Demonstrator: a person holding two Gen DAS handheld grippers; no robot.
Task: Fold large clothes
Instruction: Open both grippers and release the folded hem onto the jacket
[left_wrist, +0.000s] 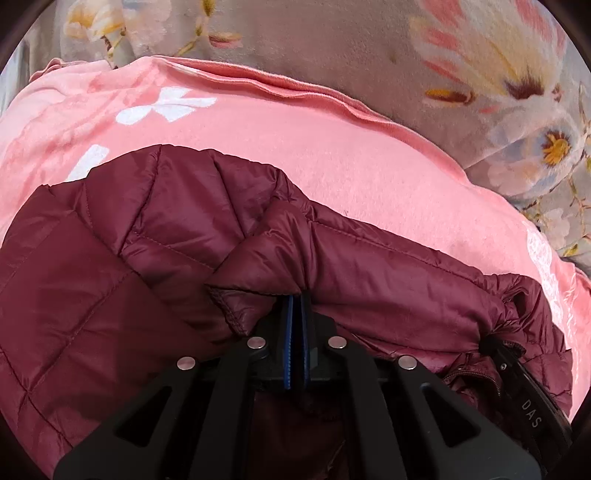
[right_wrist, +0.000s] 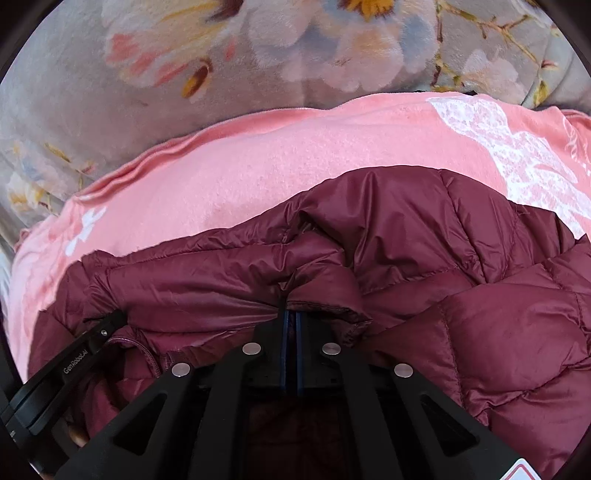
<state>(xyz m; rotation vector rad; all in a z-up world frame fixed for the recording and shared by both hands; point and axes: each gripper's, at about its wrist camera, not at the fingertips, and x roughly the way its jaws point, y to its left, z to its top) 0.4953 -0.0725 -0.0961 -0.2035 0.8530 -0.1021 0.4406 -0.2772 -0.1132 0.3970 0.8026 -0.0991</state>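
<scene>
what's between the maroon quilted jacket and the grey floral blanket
A pink fleece blanket lies under the maroon quilted jacket, over the grey floral blanket; both wrist views show it.

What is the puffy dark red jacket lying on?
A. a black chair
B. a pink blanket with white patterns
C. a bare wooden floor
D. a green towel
B: the maroon quilted jacket rests on a pink blanket with white prints, which itself lies over a grey flowered cover.

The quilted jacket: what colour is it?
Dark maroon; the quilted jacket shows best in the right wrist view.
</scene>
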